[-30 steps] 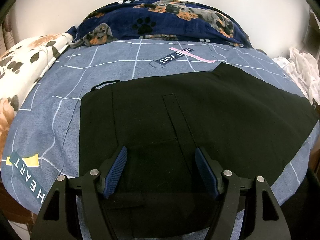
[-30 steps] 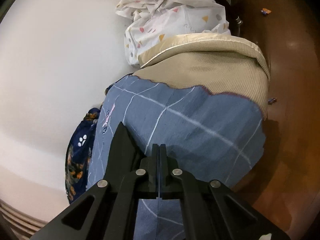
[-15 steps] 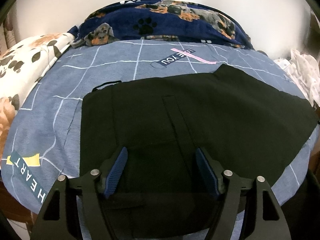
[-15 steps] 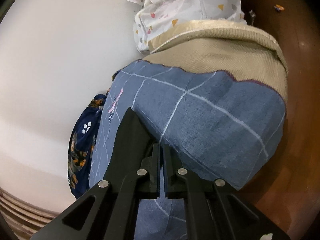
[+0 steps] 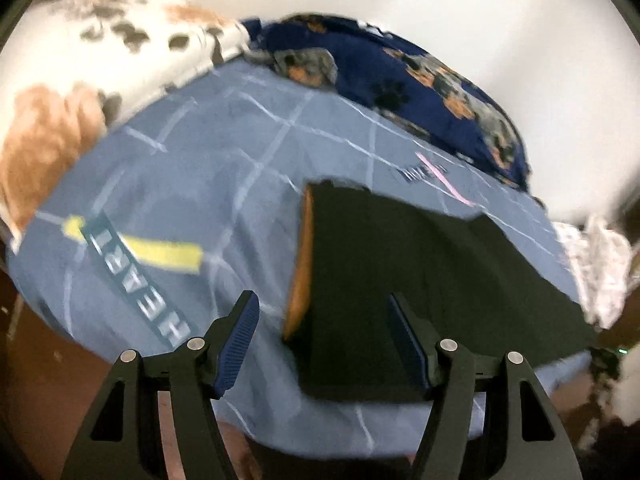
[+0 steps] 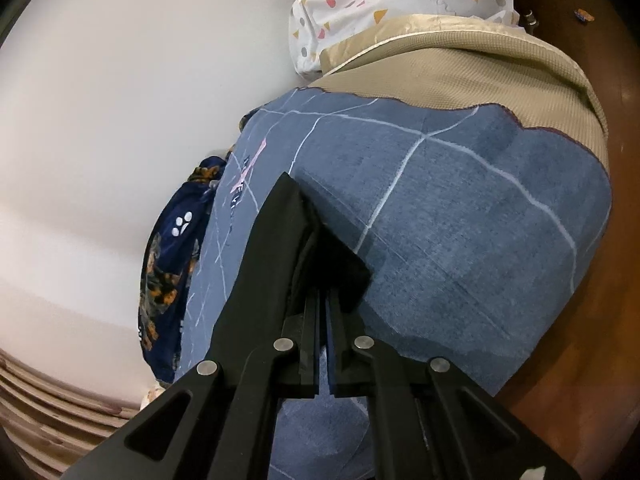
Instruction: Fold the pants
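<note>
The black pants (image 5: 420, 276) lie flat on the blue checked bedsheet (image 5: 192, 200), with an orange inner waistband edge (image 5: 300, 272) showing at their left end. My left gripper (image 5: 324, 344) is open and empty, hovering over the pants' near left corner; the view is blurred. My right gripper (image 6: 324, 312) is shut on the black pants' fabric (image 6: 276, 248), which drapes up and left over its fingers above the sheet (image 6: 460, 220).
A navy dog-print blanket (image 5: 420, 88) and a white-and-orange spotted blanket (image 5: 100, 64) lie at the bed's far side by the wall. A beige blanket (image 6: 460, 64) and white patterned cloth (image 6: 380, 4) sit at the bed's end. Brown floor (image 6: 600, 320) lies beyond the edge.
My left gripper has swung left, so the pants' left end now sits between its fingers. My right gripper stays shut and has moved in over the sheet with pants fabric.
</note>
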Available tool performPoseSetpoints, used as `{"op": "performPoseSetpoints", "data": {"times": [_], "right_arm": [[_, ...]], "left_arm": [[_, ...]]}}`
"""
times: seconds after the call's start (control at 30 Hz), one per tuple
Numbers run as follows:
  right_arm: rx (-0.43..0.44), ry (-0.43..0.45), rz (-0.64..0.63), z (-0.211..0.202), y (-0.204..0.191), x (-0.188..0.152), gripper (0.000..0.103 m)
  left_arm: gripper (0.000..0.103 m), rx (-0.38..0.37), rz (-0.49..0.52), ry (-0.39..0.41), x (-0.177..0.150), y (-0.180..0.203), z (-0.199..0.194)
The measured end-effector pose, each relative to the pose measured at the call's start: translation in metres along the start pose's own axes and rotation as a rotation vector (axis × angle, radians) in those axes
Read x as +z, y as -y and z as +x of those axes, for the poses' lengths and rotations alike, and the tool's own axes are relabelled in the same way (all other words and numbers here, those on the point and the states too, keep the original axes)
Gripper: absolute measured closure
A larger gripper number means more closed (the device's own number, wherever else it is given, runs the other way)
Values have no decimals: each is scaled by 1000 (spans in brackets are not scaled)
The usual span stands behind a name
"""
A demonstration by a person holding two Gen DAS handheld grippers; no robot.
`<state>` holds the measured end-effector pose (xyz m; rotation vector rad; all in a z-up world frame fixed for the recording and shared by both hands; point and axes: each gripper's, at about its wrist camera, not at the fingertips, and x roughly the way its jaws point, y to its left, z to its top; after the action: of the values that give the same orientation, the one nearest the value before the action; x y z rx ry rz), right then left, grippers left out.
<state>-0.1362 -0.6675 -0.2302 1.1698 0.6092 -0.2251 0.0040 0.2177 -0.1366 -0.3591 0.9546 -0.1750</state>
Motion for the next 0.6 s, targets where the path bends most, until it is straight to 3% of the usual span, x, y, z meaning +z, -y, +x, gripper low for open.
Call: {"op": "performPoseSetpoints", "data": {"times": [0.13, 0.27, 0.37, 0.6], "right_arm": [[-17, 5, -13, 1, -2, -1, 99], [-27, 1, -10, 1, -2, 0, 100], [-32, 0, -6, 2, -3, 0, 100], [-12, 6, 24, 1, 1, 0, 101]], "left_arm": [[37, -78, -14, -124, -21, 8, 13], [37, -58, -6, -146, -29, 14, 21], [61, 13, 18, -151, -29, 16, 24], [58, 33, -7, -149, -30, 14, 16]]}}
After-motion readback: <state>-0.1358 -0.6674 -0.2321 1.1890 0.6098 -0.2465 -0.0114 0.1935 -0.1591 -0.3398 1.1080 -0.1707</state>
